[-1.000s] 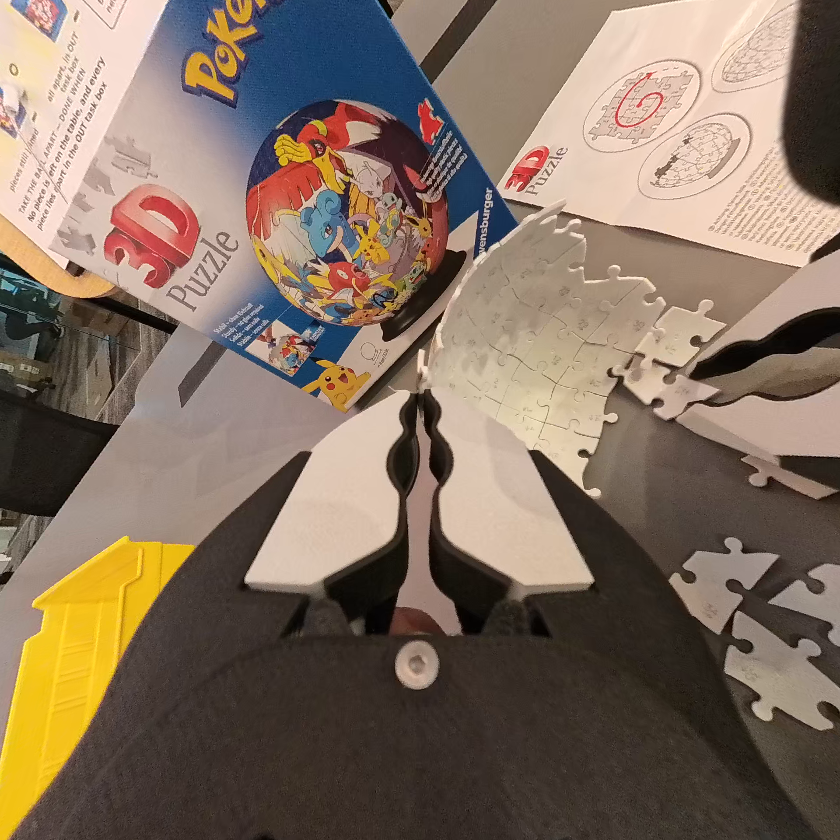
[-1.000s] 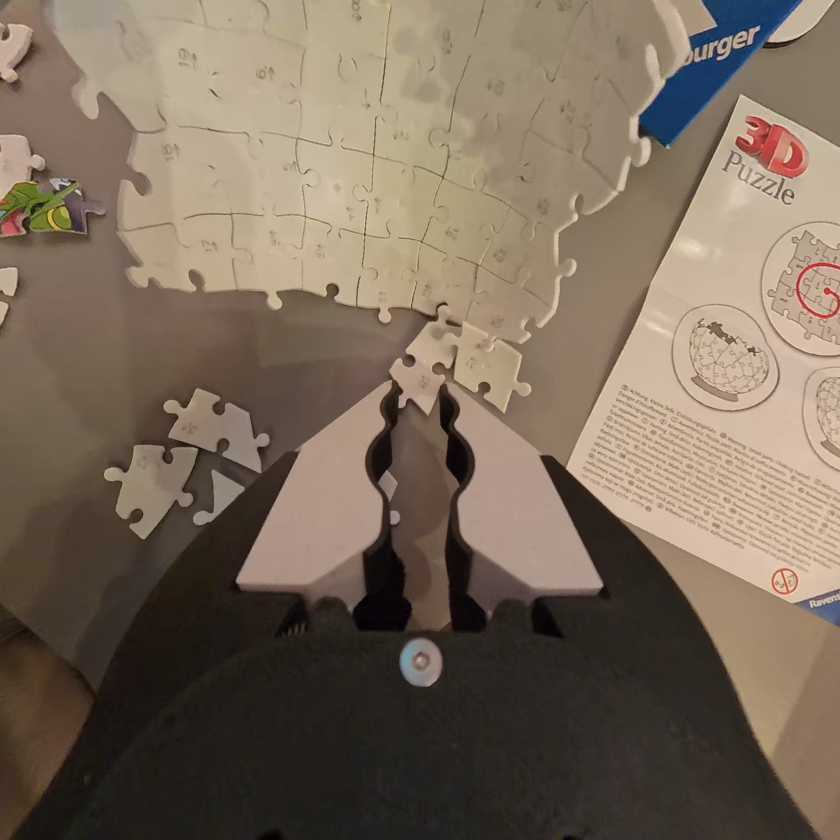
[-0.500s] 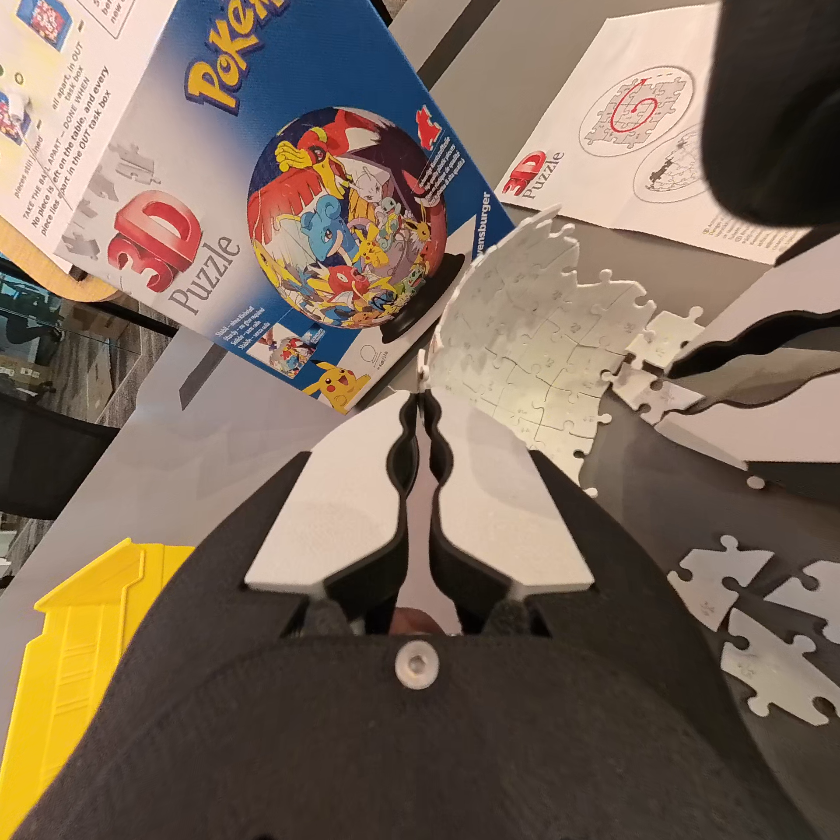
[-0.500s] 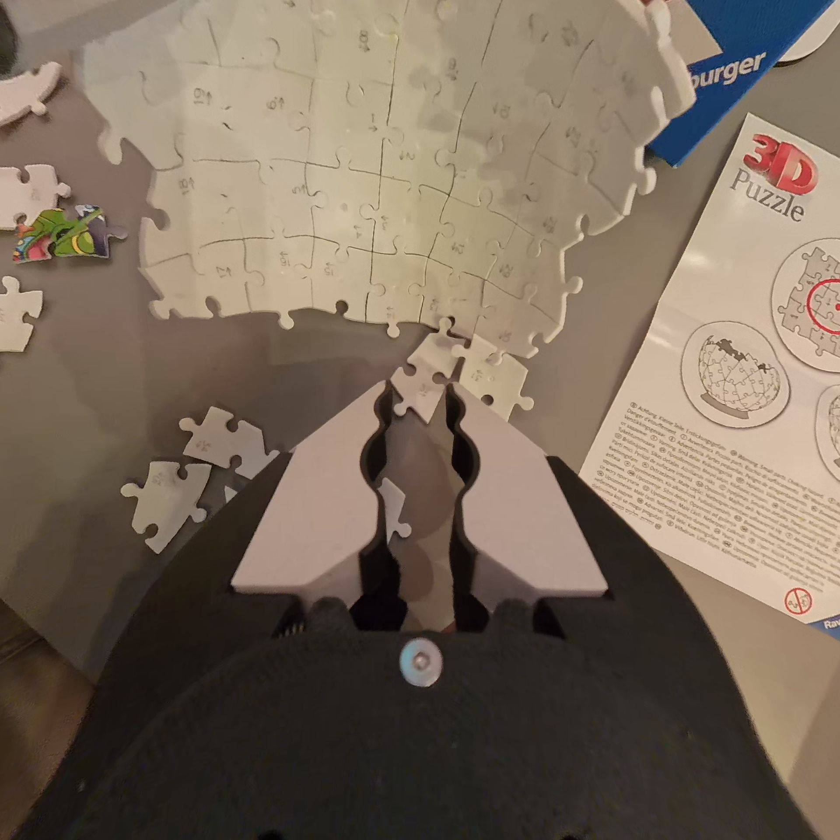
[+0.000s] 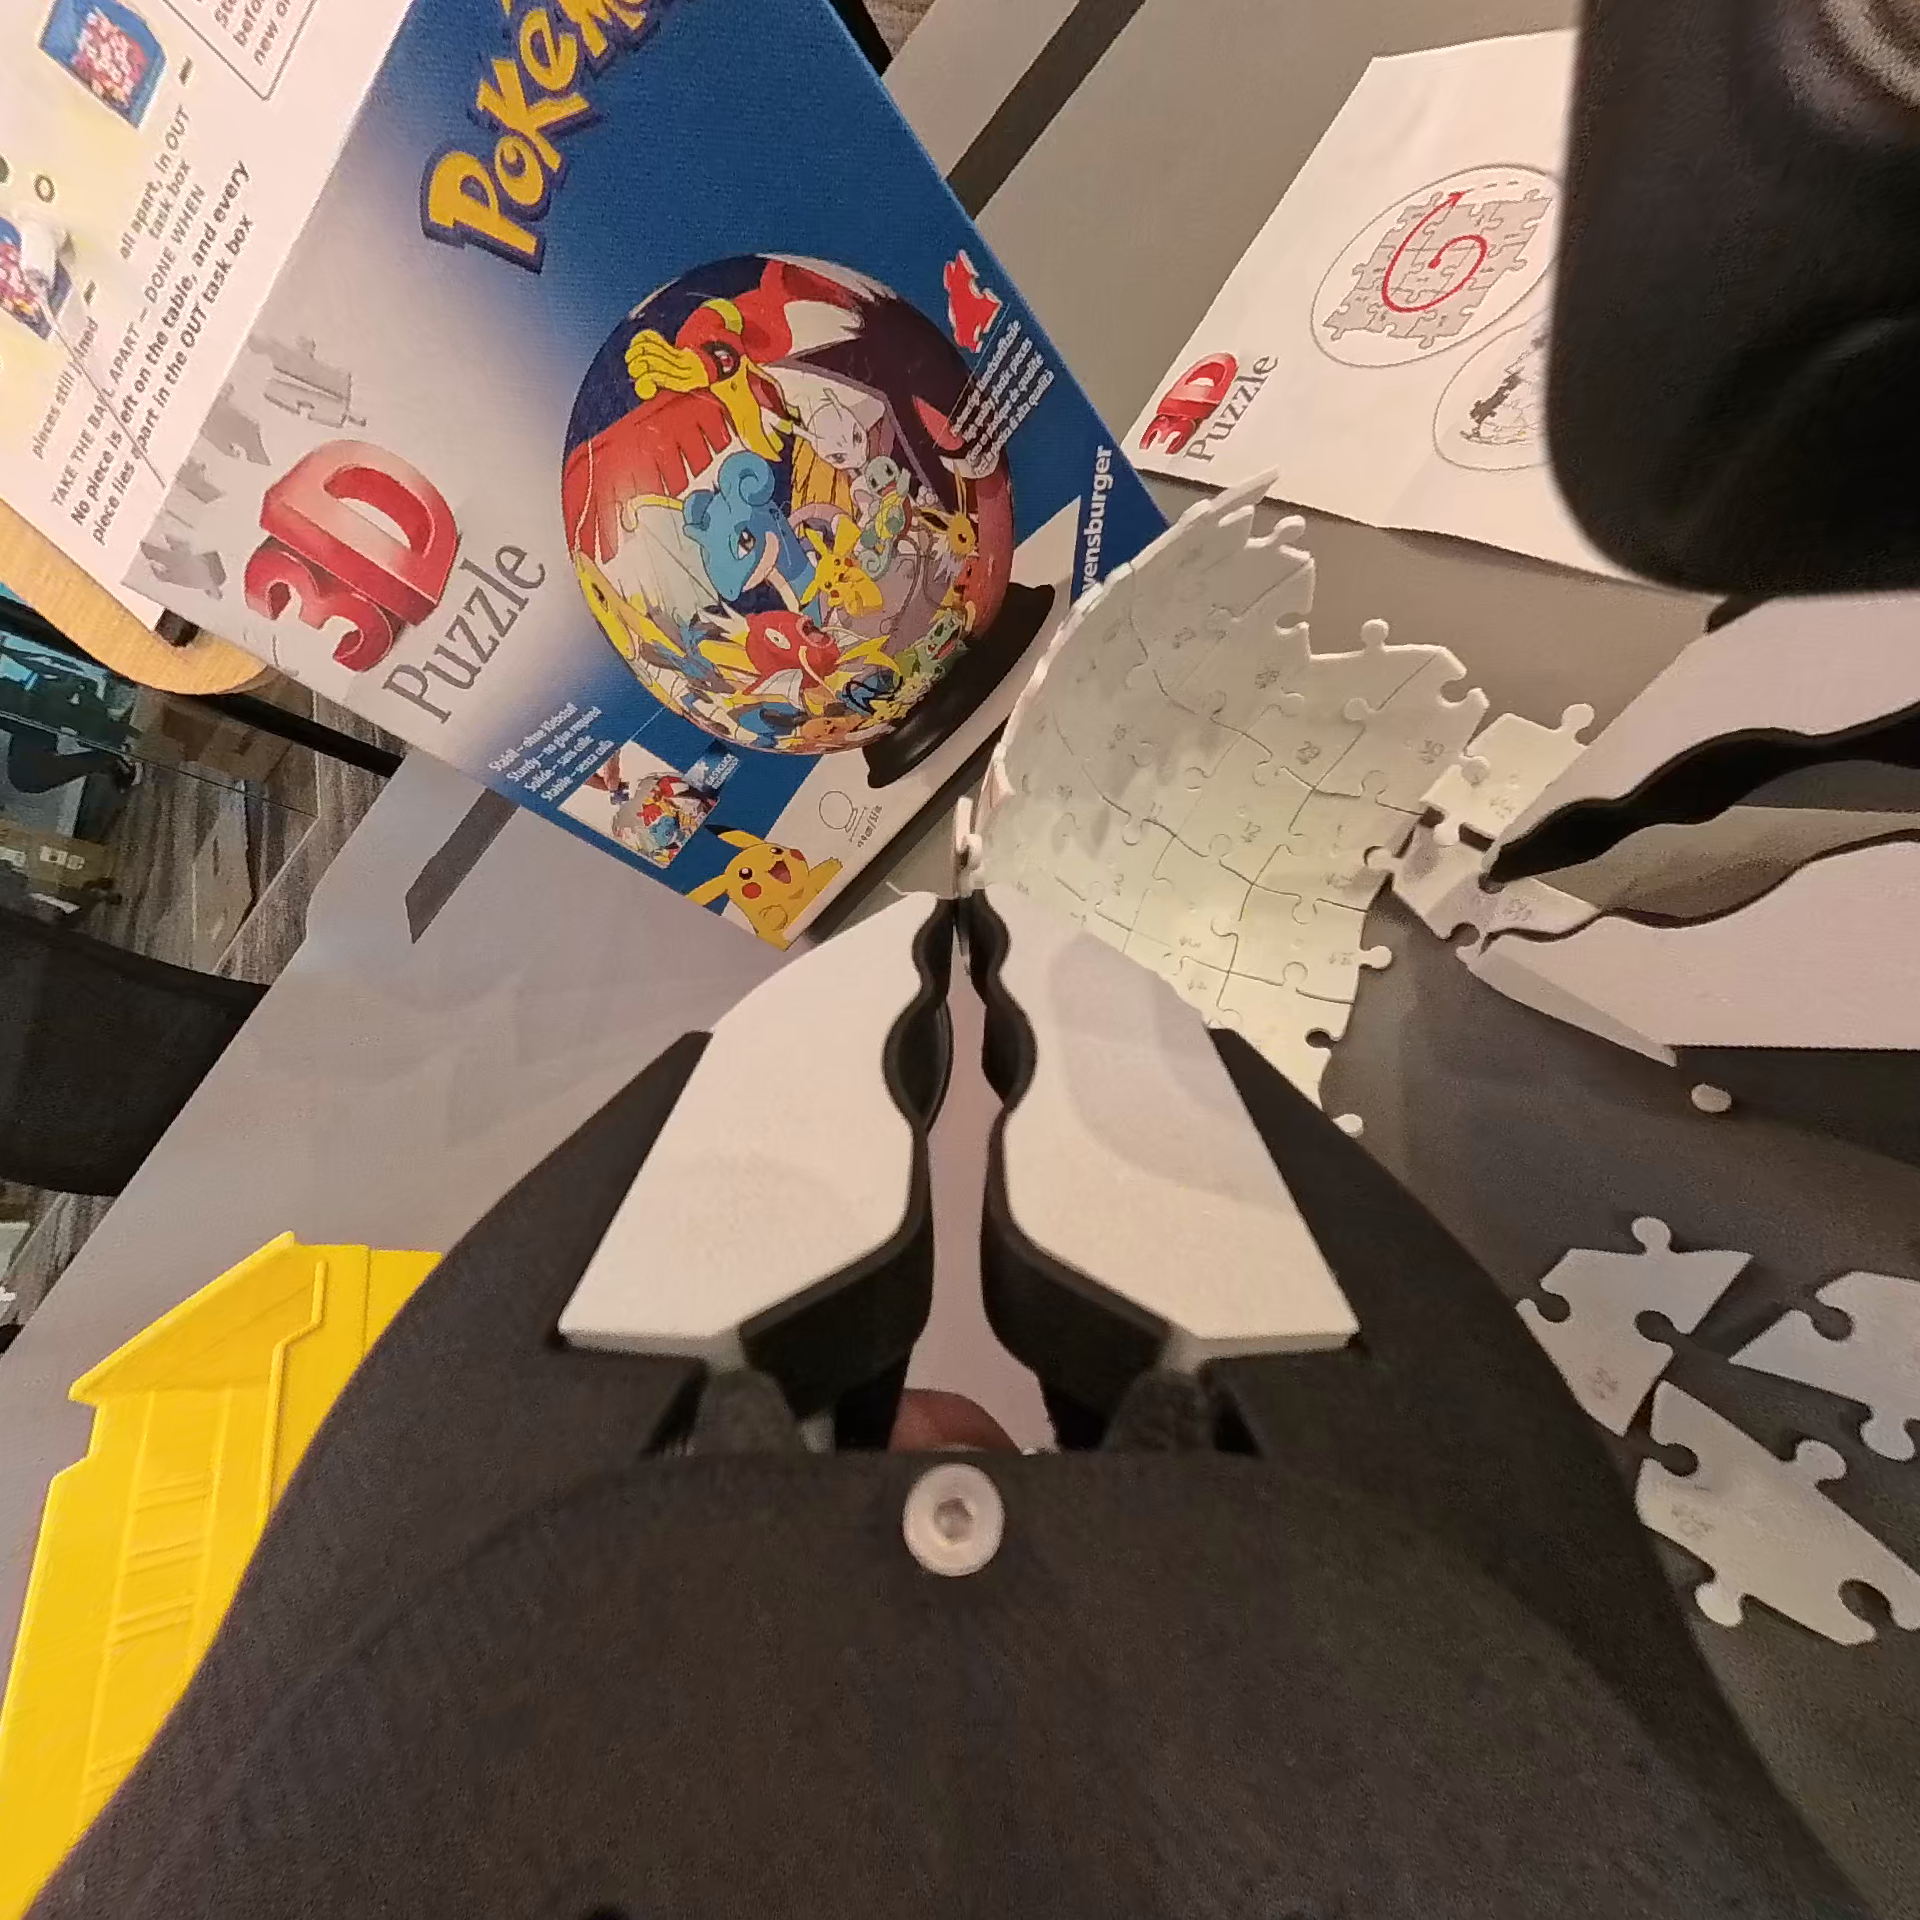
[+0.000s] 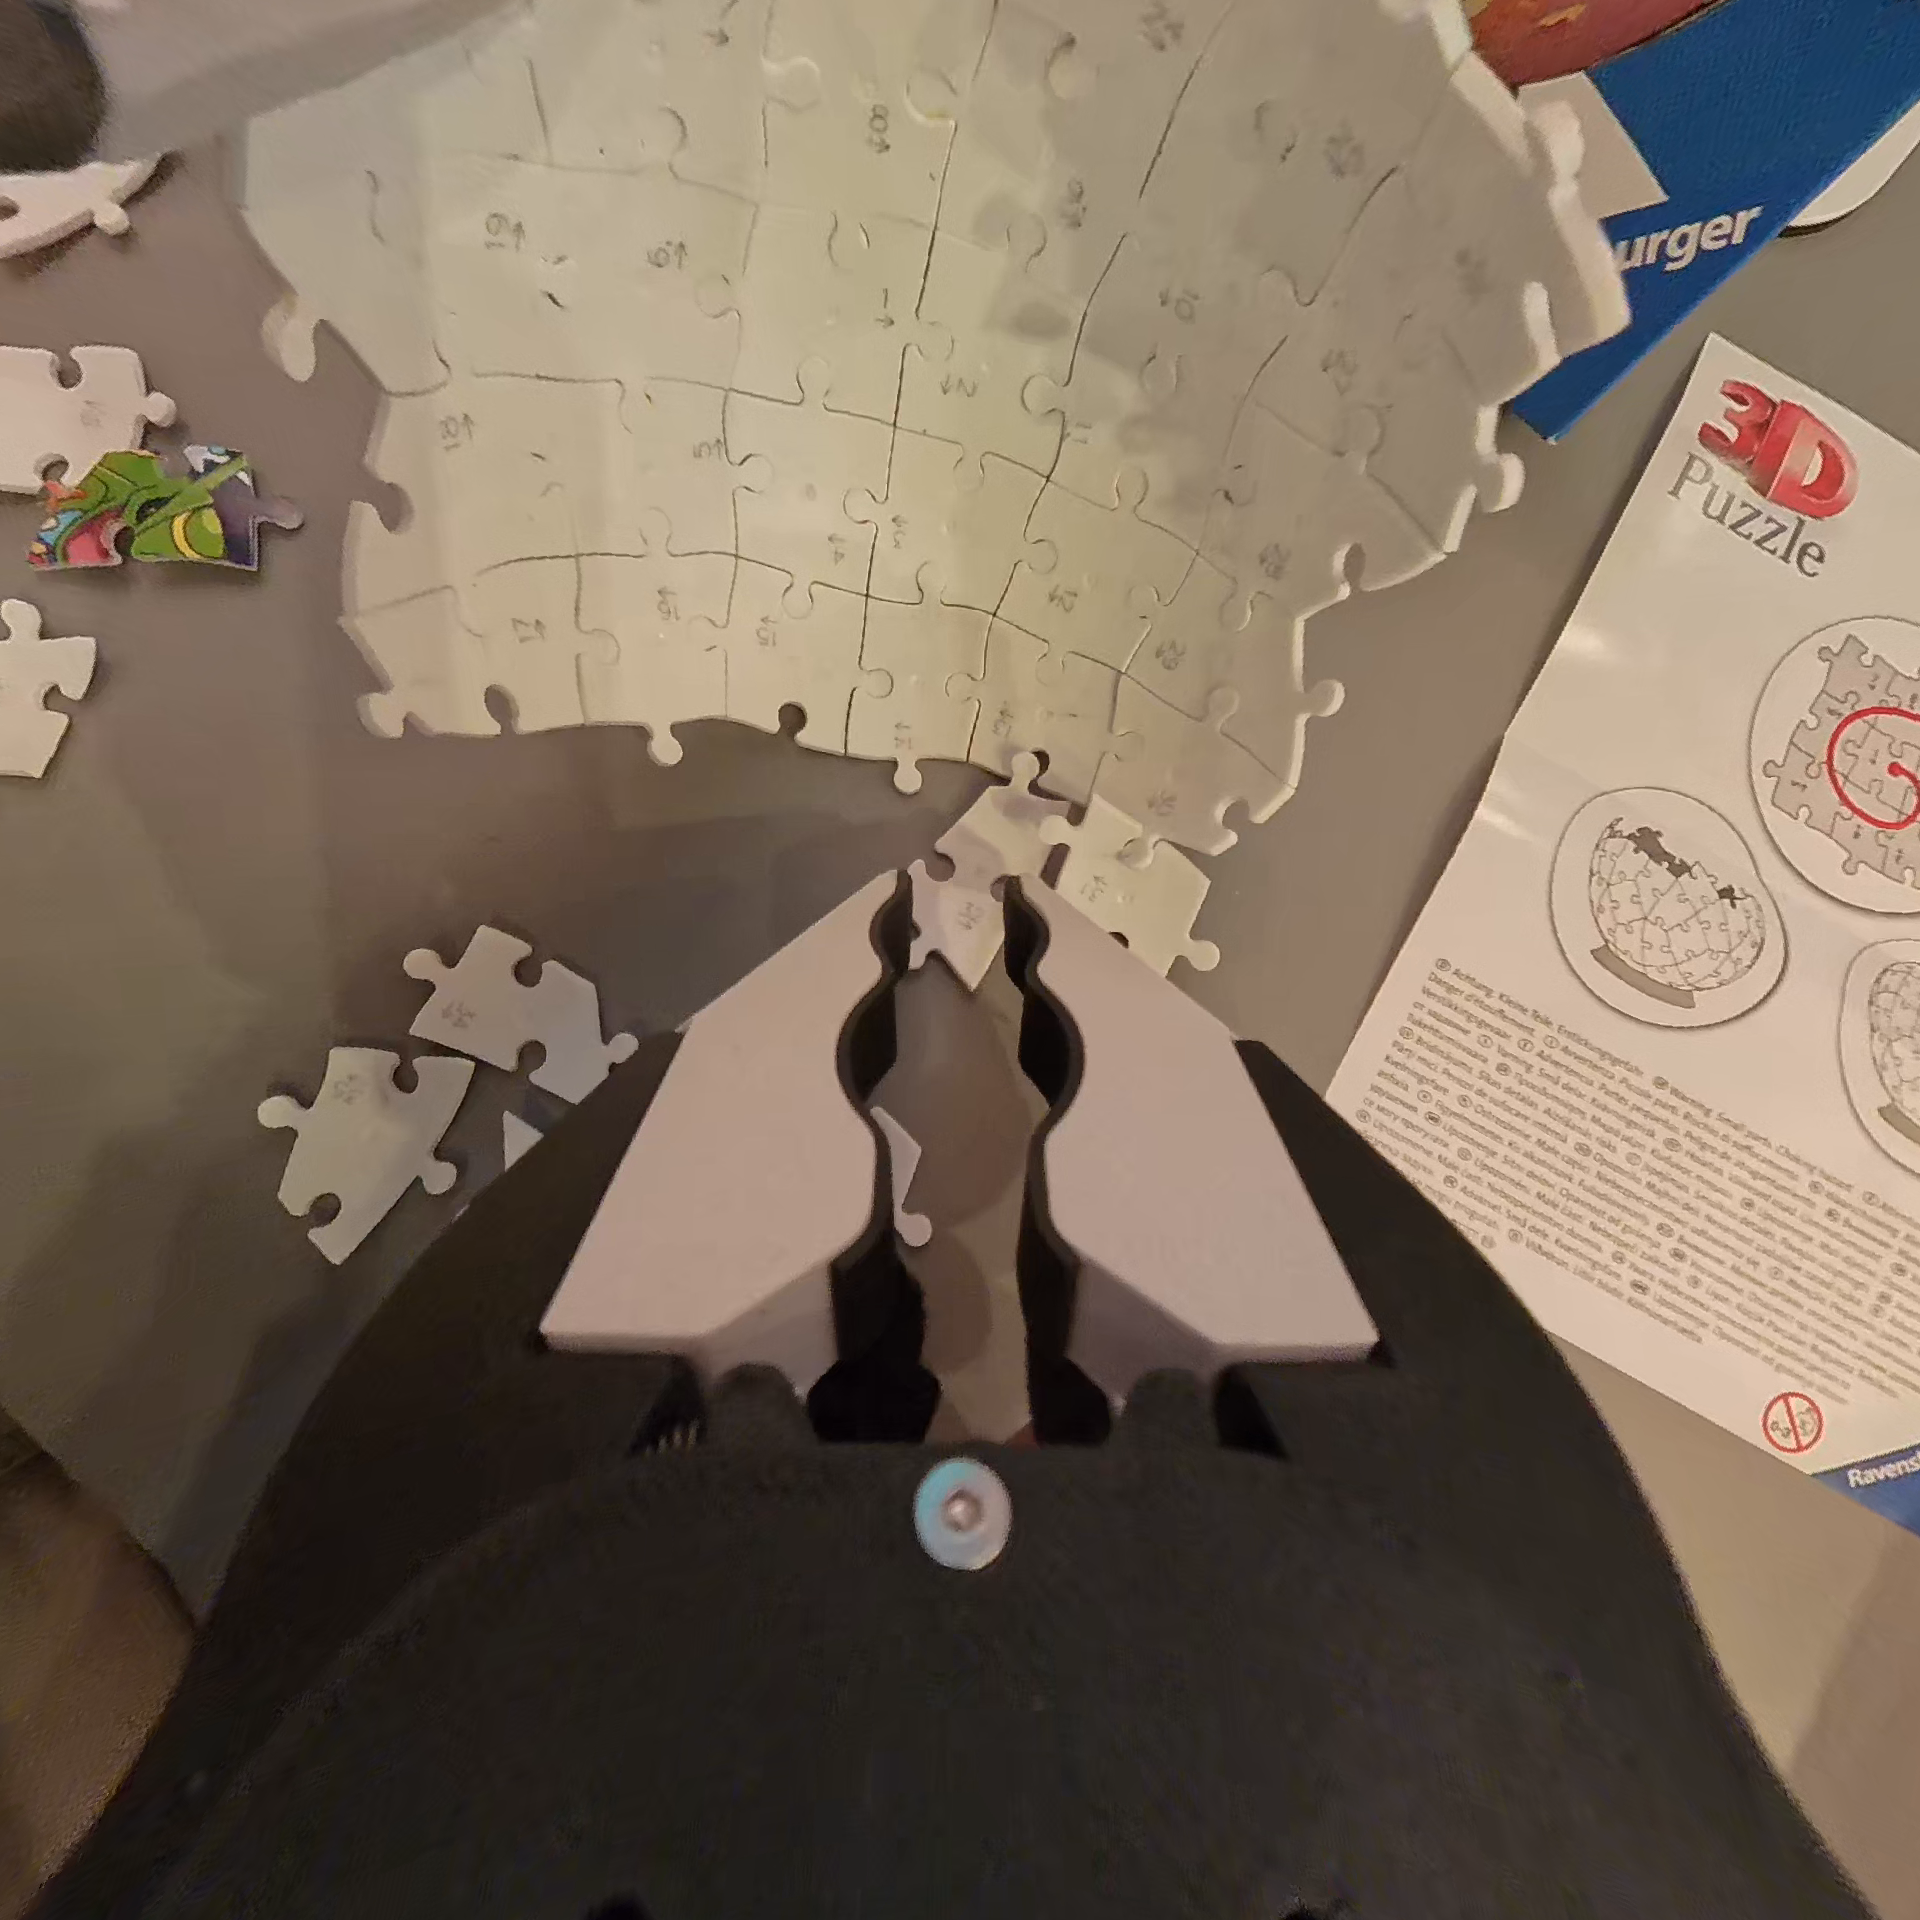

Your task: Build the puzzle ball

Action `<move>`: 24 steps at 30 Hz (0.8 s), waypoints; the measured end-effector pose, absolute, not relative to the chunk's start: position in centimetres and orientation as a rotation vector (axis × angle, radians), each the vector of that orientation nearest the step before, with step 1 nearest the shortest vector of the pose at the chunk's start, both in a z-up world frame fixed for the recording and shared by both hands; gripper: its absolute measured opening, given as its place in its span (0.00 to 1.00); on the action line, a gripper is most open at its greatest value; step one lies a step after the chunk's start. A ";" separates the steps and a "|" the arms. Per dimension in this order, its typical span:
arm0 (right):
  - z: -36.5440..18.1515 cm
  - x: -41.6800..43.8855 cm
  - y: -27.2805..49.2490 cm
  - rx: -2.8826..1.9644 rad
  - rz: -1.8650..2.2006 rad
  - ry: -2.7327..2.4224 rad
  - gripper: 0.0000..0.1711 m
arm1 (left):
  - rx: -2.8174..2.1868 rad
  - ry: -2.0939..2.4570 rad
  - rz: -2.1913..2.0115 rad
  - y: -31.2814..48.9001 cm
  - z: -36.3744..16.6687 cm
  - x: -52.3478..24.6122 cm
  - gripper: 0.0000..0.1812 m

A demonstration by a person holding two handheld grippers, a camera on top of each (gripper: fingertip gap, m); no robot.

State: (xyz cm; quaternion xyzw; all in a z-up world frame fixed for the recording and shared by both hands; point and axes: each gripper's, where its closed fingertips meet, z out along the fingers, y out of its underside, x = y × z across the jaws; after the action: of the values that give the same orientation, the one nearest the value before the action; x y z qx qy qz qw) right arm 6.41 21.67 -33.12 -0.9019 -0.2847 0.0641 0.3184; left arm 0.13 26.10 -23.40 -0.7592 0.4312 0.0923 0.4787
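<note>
The partly built puzzle ball is a curved white shell (image 5: pixel 1195 790) of joined pieces, seen from its numbered back; it fills the top of the right wrist view (image 6: pixel 831 416). My left gripper (image 5: pixel 966 914) is shut on the shell's left edge and holds it up. My right gripper (image 6: pixel 956 894) is shut on a single white puzzle piece (image 6: pixel 971 920), whose tab touches the shell's lower edge beside a piece (image 6: pixel 1132 894) that hangs there. The right gripper also shows at the right of the left wrist view (image 5: pixel 1662 862).
The blue puzzle box (image 5: pixel 623 416) lies behind the shell. An instruction sheet (image 6: pixel 1714 935) lies to the right. Loose white pieces (image 6: pixel 416 1070) and a coloured piece (image 6: pixel 145 509) lie on the grey table (image 6: pixel 260 883). A yellow plastic thing (image 5: pixel 156 1507) is at lower left. About 12 centimetres separates my left fingertips from my right.
My right gripper has moved its piece forward, up to the shell's lower edge. My left gripper has kept its hold on the shell's edge.
</note>
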 end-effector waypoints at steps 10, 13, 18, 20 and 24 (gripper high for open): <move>-32.3 5.4 21.6 -2.311 0.187 -0.849 0.06 | -1.850 1.055 0.221 26.0 -23.3 0.2 0.01; -32.5 5.4 21.8 -2.303 0.162 -0.880 0.05 | -1.850 1.055 0.220 26.0 -23.3 0.2 0.01; -32.7 5.6 22.5 -2.306 0.155 -0.880 0.04 | -1.851 1.055 0.218 26.0 -23.3 0.2 0.01; -33.0 5.8 22.7 -2.312 0.157 -0.878 0.04 | -1.850 1.057 0.217 26.0 -23.3 0.2 0.01; -32.9 5.6 23.0 -2.292 0.178 -0.871 0.04 | -1.850 1.057 0.212 26.0 -23.3 0.3 0.01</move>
State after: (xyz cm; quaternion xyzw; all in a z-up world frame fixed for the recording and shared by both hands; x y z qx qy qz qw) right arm 5.56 23.03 -32.87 -0.8785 -0.3340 0.0681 0.3349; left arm 0.26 26.00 -23.32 -0.7581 0.4332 0.0869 0.4797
